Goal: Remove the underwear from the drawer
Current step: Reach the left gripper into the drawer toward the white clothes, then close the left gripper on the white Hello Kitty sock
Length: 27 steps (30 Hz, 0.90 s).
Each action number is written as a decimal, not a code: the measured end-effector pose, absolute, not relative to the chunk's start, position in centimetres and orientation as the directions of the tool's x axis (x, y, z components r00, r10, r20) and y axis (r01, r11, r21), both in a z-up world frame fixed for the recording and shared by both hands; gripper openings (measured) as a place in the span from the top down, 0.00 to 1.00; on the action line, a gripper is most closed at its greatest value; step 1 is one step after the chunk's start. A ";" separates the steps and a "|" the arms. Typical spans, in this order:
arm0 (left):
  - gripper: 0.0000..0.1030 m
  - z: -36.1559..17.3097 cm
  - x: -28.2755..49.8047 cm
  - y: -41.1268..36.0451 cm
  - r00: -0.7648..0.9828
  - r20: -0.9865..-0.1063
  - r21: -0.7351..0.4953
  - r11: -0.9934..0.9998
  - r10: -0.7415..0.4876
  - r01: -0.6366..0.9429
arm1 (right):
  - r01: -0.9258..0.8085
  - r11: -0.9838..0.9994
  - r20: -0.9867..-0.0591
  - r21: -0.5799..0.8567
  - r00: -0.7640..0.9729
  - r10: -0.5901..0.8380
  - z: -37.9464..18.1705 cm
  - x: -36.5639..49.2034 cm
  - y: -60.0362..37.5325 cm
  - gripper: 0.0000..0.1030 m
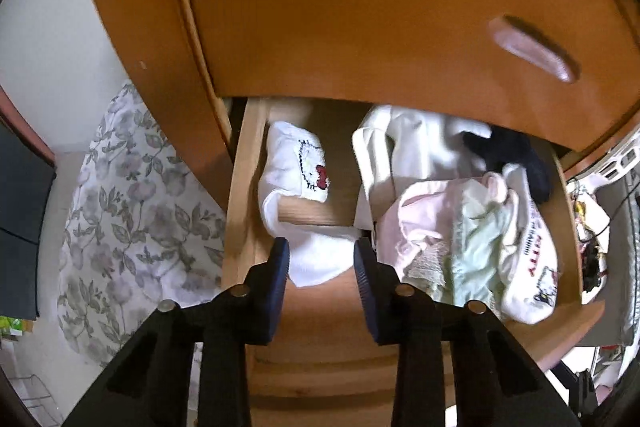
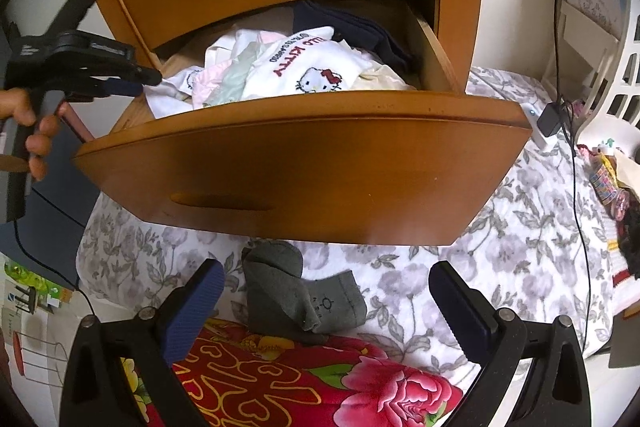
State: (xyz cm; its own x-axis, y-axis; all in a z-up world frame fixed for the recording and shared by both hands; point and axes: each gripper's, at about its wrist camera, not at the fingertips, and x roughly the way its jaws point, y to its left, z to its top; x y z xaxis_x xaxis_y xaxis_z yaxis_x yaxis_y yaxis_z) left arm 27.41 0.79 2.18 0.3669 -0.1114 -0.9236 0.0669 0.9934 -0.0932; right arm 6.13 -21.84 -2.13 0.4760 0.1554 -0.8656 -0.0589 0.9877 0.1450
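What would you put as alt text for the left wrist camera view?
The left gripper reaches down into an open wooden drawer, its blue pads either side of a white Hello Kitty garment. To its right lies a heap of white, pink, pale green and dark clothes; a floral bedspread shows beyond the drawer's left side.

In the right wrist view, a white garment in the open drawer carries red letters "HELLO KITTY", seen upside down, with a smaller dark line of text above that is too small to read. In the left wrist view, the same garment shows only "ITTY".
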 end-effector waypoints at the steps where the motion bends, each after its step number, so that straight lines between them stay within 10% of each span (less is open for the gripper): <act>1: 0.70 1.9 27.6 0.7 0.360 -0.927 -0.088 0.994 -0.106 0.065 | -0.058 0.987 -0.865 0.147 0.476 0.157 -2.2 6.2 -21.9 0.00; 27: 0.73 -0.1 29.4 1.4 0.302 -0.953 0.023 1.000 0.025 -0.008 | -0.059 0.981 -0.858 0.184 0.478 0.190 -2.5 6.2 -21.9 0.00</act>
